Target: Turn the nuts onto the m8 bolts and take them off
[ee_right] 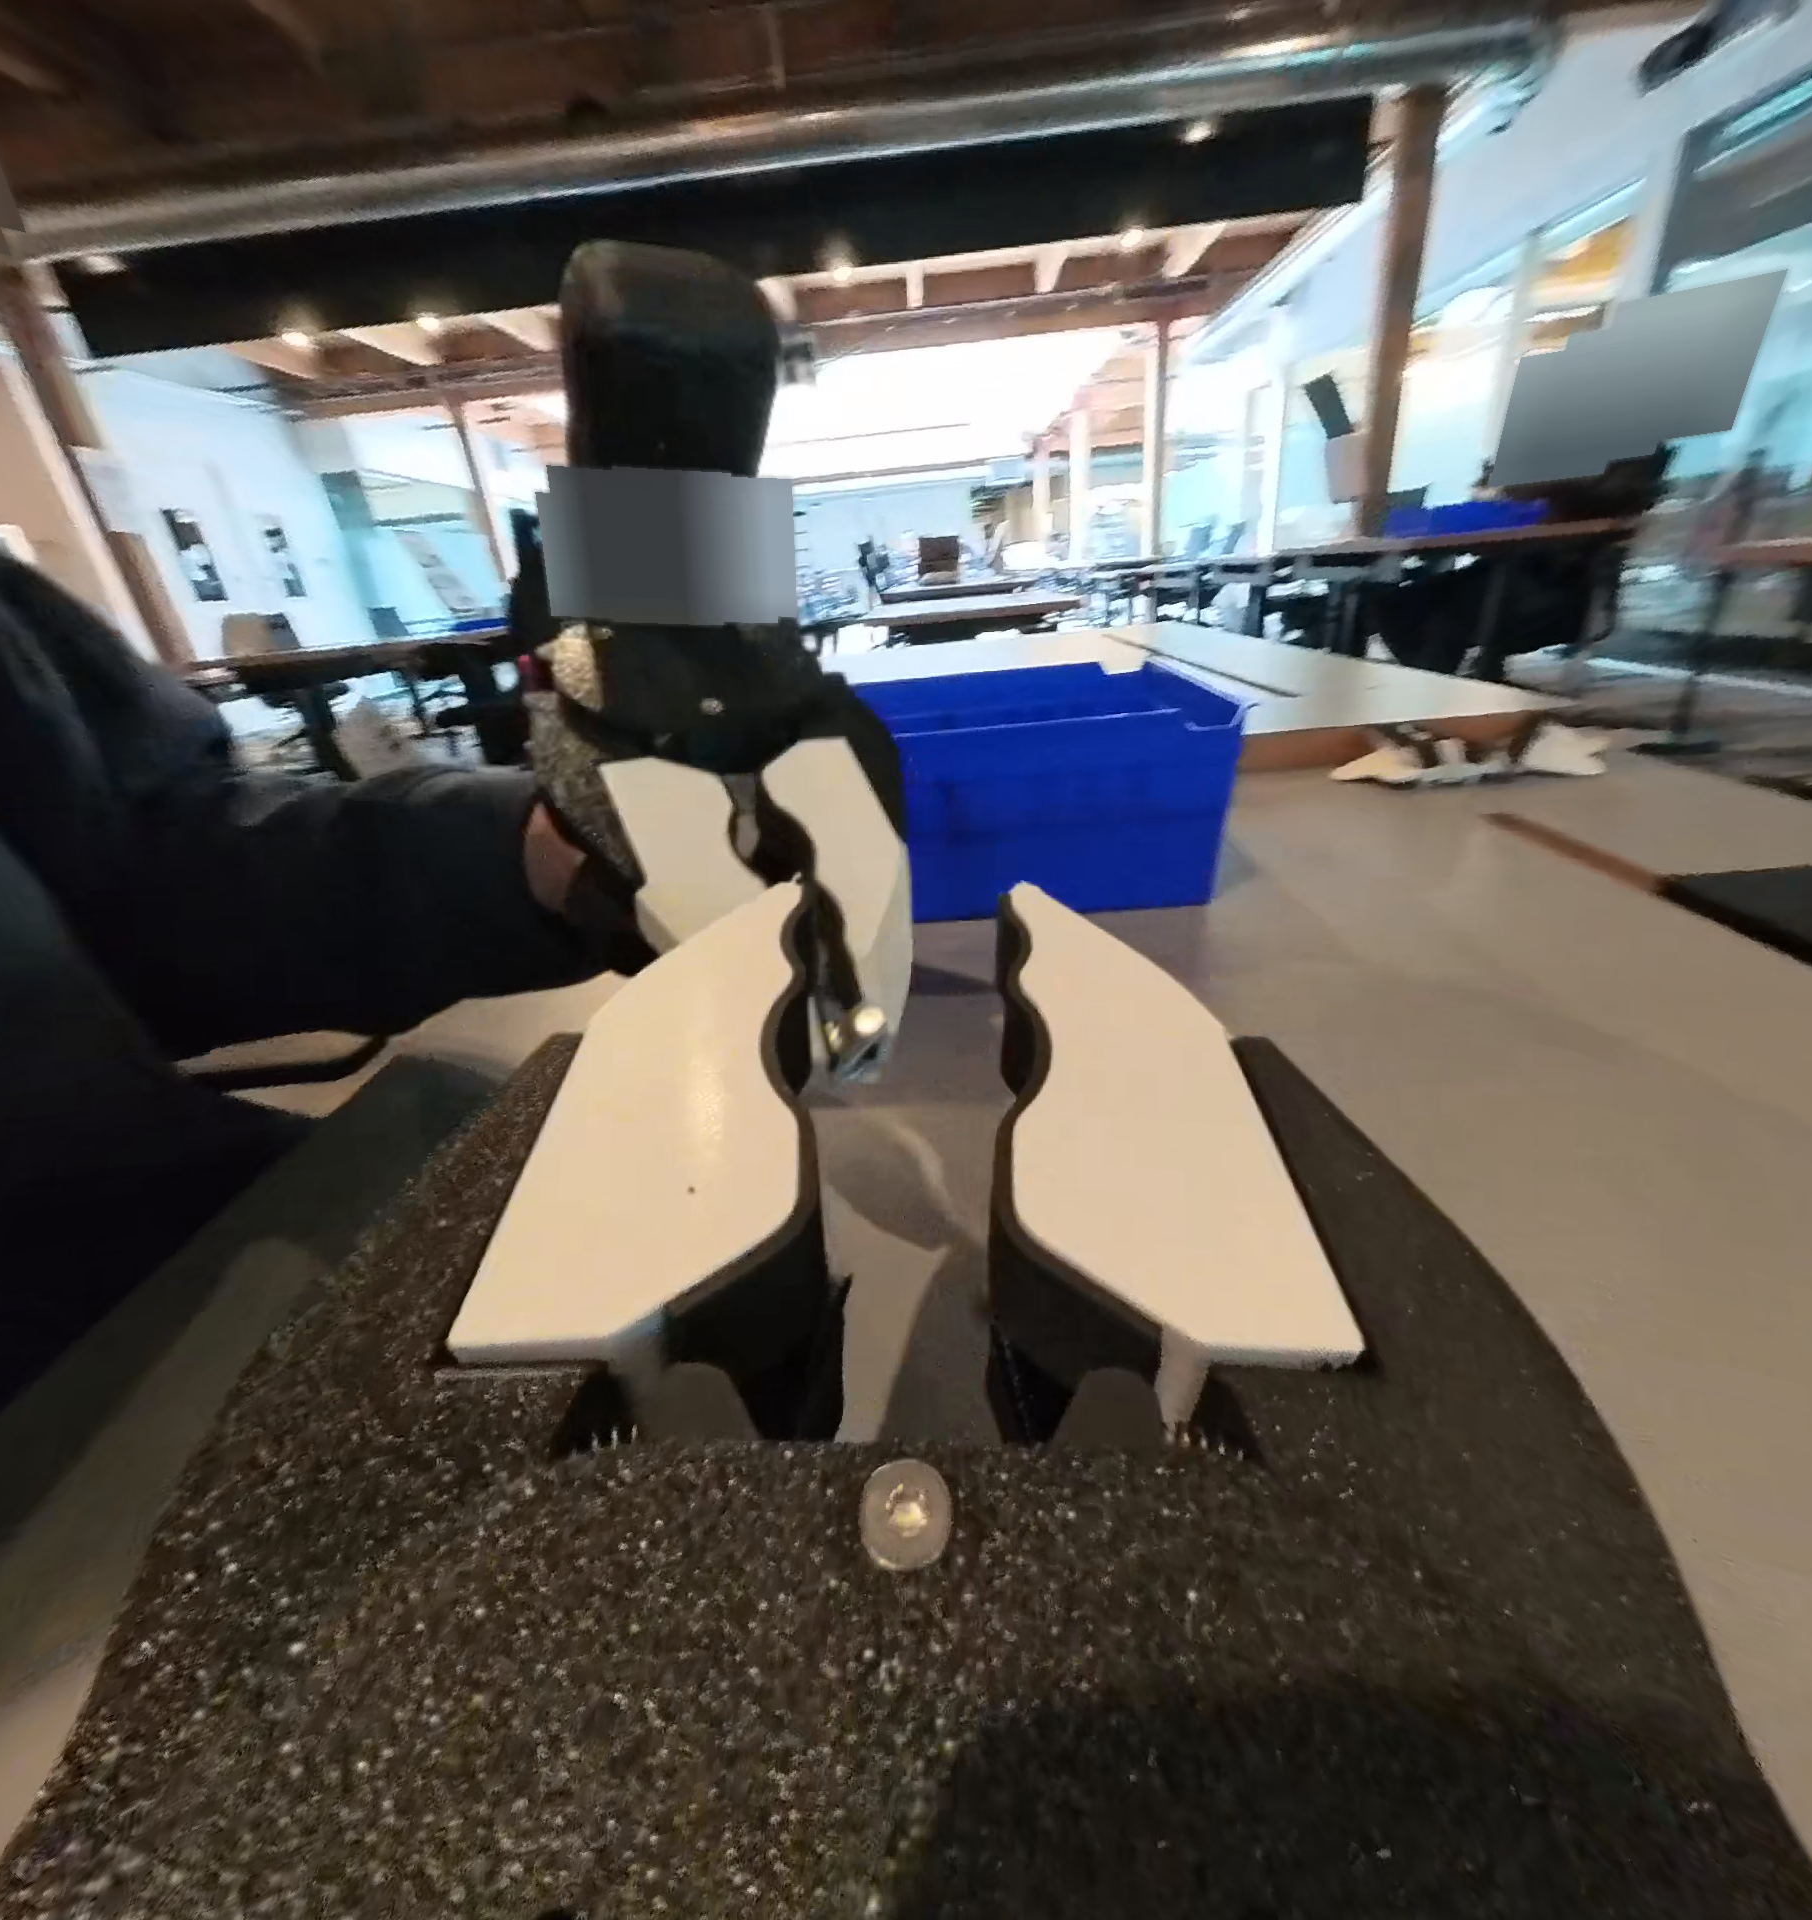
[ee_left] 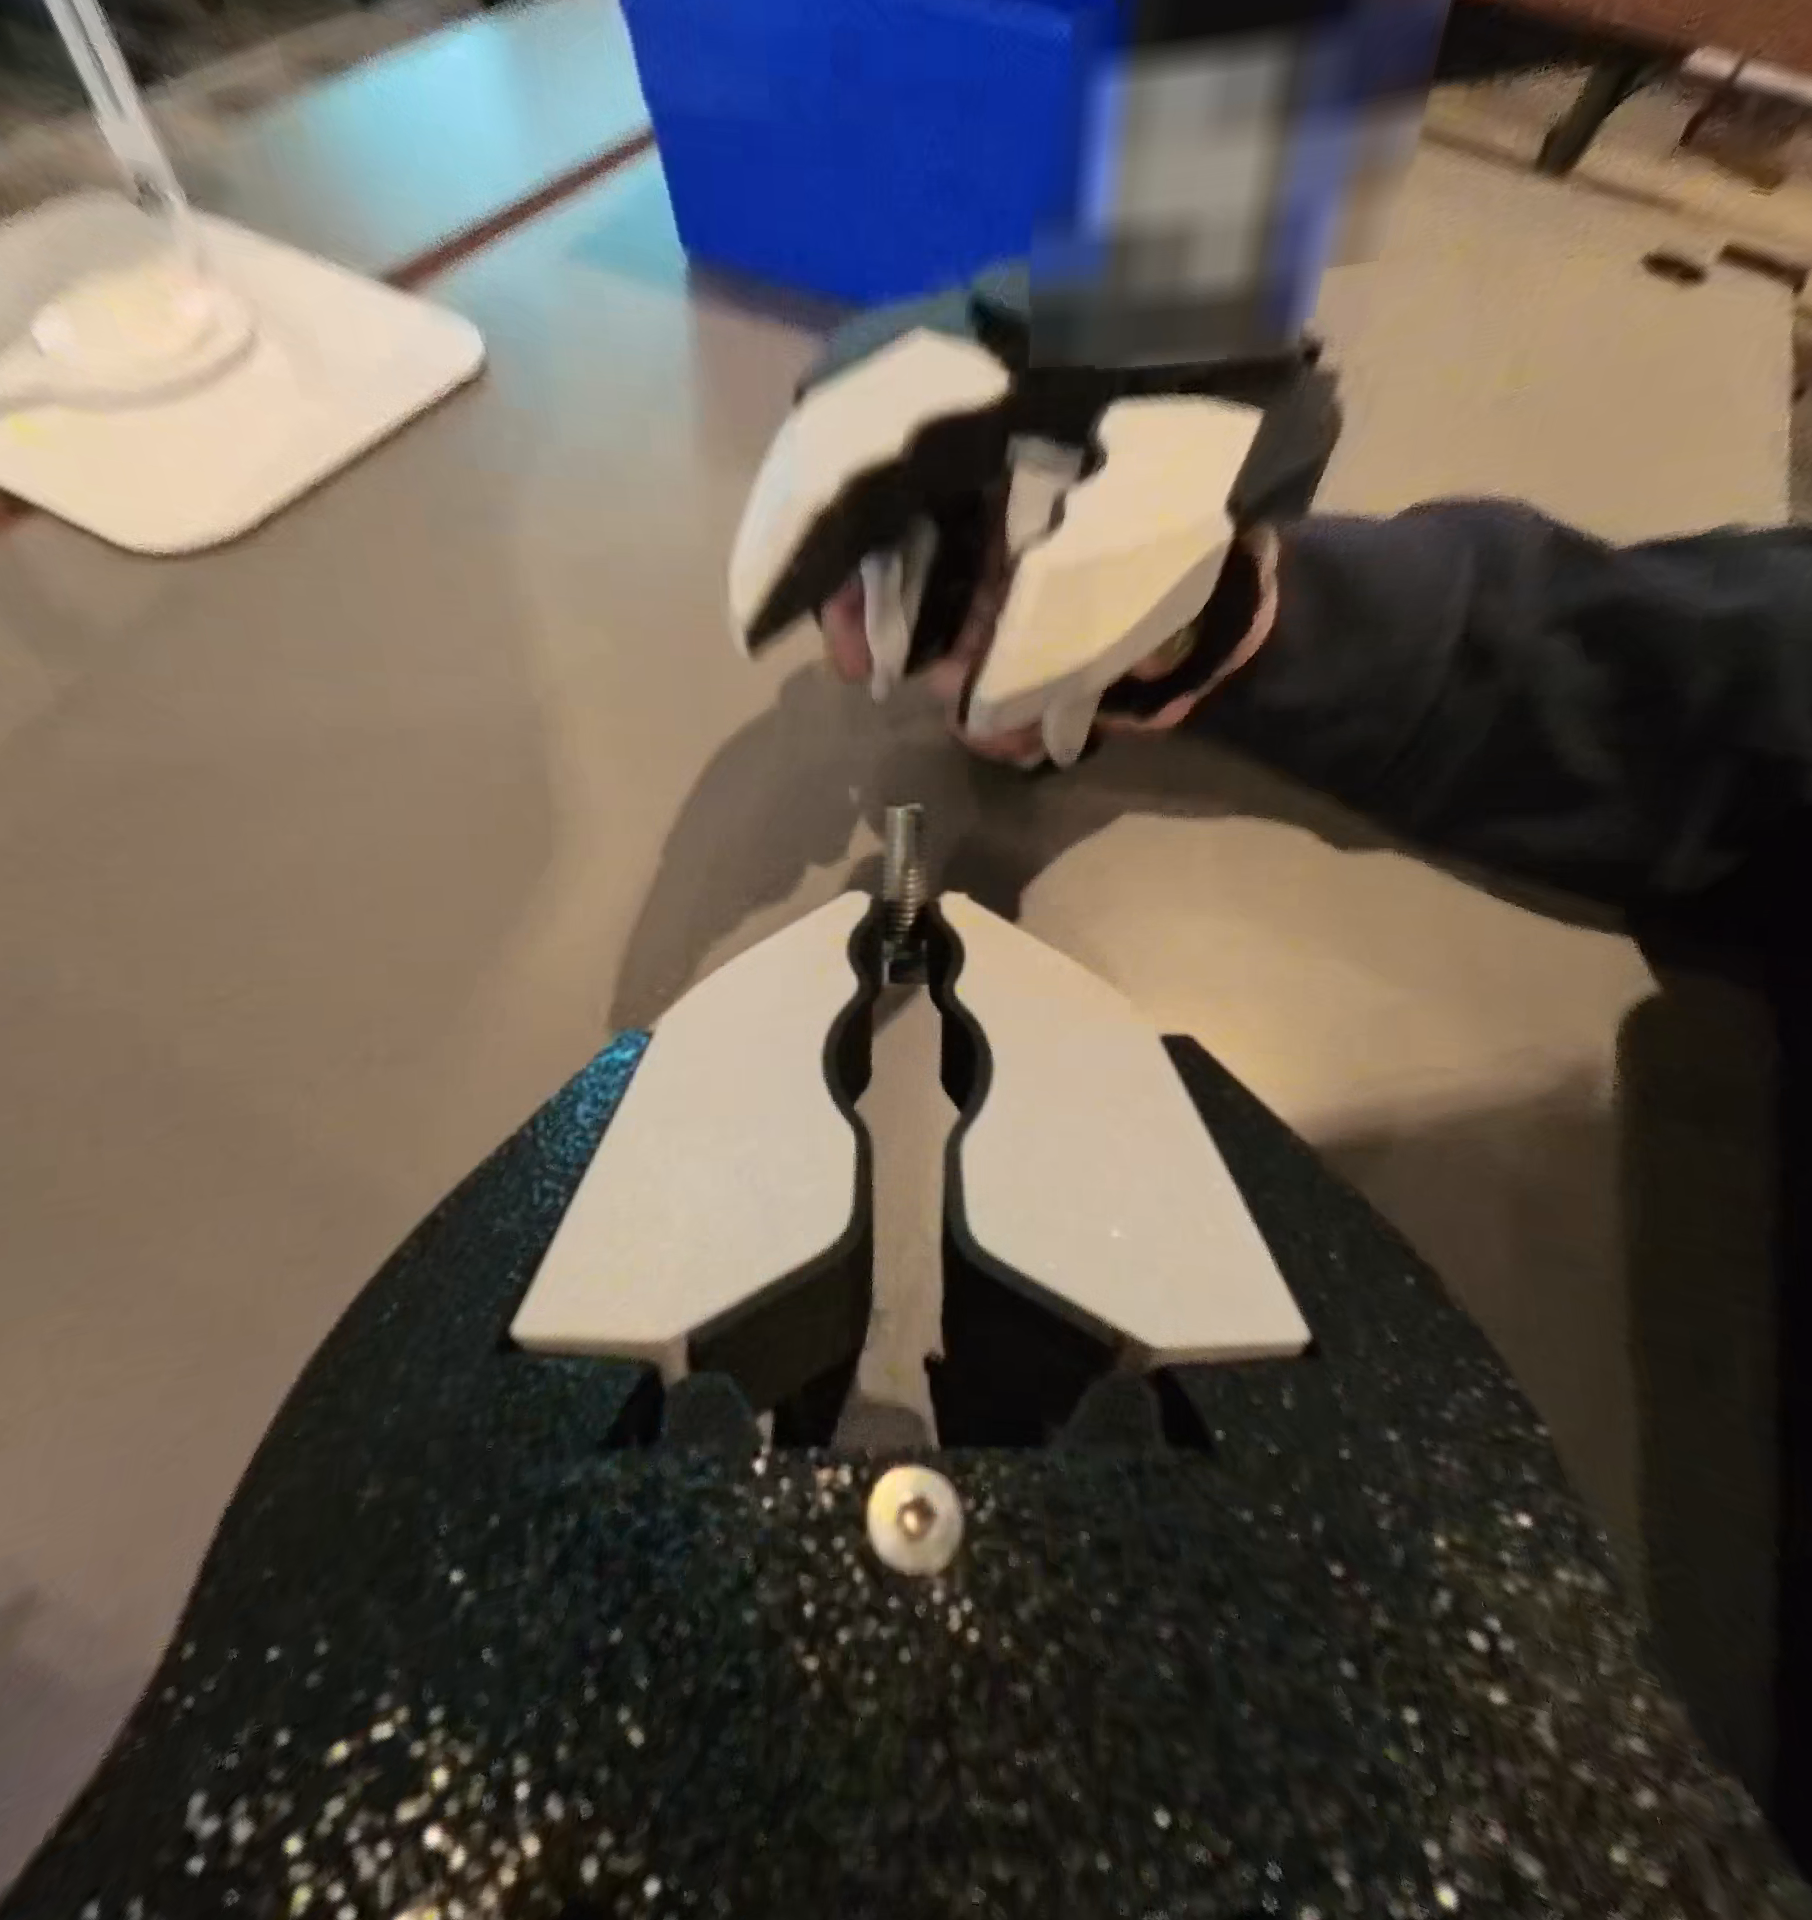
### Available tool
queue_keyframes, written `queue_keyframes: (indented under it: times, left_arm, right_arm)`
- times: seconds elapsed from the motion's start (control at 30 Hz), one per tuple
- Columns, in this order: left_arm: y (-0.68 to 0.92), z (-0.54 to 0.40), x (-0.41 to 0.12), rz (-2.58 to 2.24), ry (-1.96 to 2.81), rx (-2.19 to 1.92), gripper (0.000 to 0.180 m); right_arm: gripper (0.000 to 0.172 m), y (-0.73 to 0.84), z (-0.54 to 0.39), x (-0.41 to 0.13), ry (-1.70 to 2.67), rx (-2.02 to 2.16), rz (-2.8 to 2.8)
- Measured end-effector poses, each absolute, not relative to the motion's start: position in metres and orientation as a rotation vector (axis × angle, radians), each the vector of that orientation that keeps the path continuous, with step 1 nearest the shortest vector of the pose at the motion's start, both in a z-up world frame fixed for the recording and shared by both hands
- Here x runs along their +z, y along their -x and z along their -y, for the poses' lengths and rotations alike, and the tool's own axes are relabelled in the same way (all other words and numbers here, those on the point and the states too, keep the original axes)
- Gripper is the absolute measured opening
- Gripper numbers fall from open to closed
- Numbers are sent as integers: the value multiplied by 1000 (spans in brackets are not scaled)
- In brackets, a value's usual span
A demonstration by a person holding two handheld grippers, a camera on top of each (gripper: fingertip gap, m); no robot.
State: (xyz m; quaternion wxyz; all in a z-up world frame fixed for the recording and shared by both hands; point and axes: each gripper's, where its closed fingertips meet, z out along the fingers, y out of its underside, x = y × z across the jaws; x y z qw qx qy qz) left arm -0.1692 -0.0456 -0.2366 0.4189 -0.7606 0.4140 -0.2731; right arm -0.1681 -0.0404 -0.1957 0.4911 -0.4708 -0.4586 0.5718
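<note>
My left gripper is shut on a silver threaded bolt. It grips the head end, and the threaded shaft sticks out forward past the fingertips above the grey table. My right gripper hangs blurred just beyond the bolt's tip with its jaws apart. In the right wrist view my right gripper is open with nothing between its pads. The left gripper shows right behind my right gripper's left finger, with the bolt's end facing the camera. I see no nut.
A blue plastic bin stands on the table behind the grippers and also shows in the right wrist view. A white lamp base sits at the far left. A person's dark sleeve reaches in from the right. My right fingertips sit around 4 centimetres from my left ones.
</note>
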Motion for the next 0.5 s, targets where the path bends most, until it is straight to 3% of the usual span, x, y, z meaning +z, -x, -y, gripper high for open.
queue_keyframes:
  times: [0.27, 0.4, 0.5]
  left_arm:
    - [159, 51, -217, -1110, 1716, -623, 7]
    - [155, 59, -217, -1154, 1699, -634, 8]
    - [161, 49, -225, -1097, 1807, -572, 33]
  right_arm:
    - [8, 171, 63, -199, 1113, 1539, 1235]
    - [6, 169, 68, -198, 1099, 1564, 1284]
    - [6, 173, 69, -205, 1115, 1516, 1320]
